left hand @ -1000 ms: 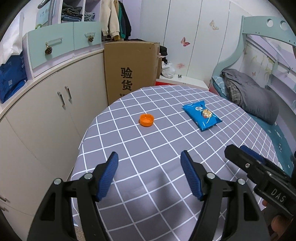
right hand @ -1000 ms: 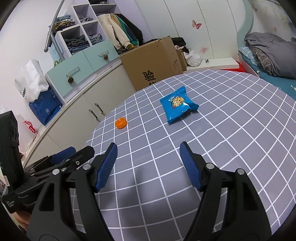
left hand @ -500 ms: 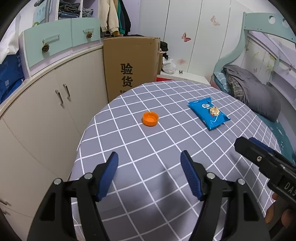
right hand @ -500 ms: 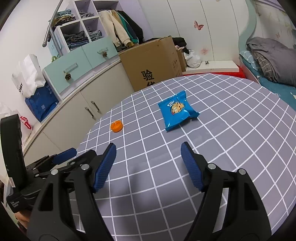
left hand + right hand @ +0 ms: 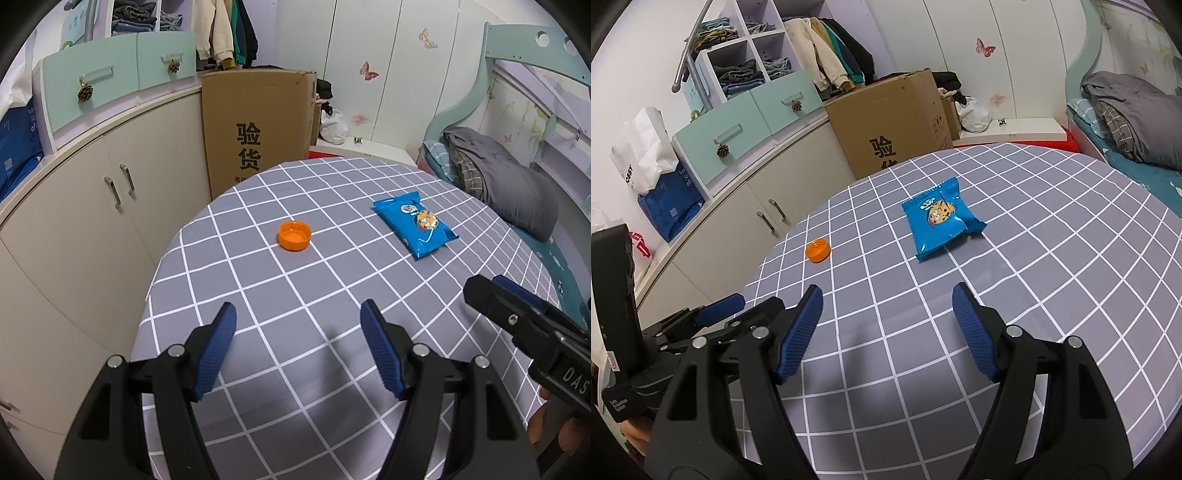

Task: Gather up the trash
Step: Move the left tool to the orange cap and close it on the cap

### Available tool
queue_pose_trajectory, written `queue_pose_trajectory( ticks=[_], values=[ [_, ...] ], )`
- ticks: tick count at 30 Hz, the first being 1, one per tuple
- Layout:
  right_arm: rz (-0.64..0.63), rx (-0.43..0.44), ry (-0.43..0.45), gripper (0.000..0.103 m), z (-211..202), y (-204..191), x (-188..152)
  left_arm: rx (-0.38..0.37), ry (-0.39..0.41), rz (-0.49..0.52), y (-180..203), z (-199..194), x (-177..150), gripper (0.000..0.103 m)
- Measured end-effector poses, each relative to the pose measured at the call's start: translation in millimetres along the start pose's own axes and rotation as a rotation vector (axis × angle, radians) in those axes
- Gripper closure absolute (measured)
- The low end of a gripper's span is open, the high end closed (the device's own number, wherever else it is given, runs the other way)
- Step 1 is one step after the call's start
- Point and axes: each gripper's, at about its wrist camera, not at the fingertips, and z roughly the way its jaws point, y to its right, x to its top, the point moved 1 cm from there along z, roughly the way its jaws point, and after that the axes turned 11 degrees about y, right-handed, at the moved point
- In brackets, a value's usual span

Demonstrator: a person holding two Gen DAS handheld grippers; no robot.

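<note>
An orange bottle cap (image 5: 294, 235) lies open side up on the grey checked tablecloth (image 5: 332, 295); it also shows in the right wrist view (image 5: 817, 250). A blue cookie packet (image 5: 414, 226) lies to its right, and shows in the right wrist view (image 5: 939, 220). My left gripper (image 5: 298, 332) is open and empty above the near part of the table, short of the cap. My right gripper (image 5: 887, 312) is open and empty, short of the packet. The right gripper's tip (image 5: 517, 317) shows at the left view's right edge.
A cardboard box (image 5: 258, 125) stands behind the table. Cream cabinets (image 5: 92, 206) with mint drawers run along the left. A bed with a grey blanket (image 5: 509, 184) is at the right. The table's left edge (image 5: 155, 280) drops off near the cabinets.
Both grippers have moved slightly forward over the table, toward the cap and the packet. Both stay open. The cap and packet have not moved.
</note>
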Motion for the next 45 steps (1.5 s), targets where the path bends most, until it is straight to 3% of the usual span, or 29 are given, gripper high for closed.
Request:
queue_pose_trajectory(
  ticks=[17,33,45],
  values=[
    [-0.007,-0.002,-0.004,0.030,2,2,0,0.000,-0.002,0.030,-1,2,6,0.035],
    [-0.024,-0.044,-0.023,0.027,22,19,11,0.003,-0.104,0.057,0,57,2,0.031],
    [-0.035,-0.076,-0.030,0.025,31,36,19,-0.008,-0.110,0.086,14,74,13,0.027]
  ],
)
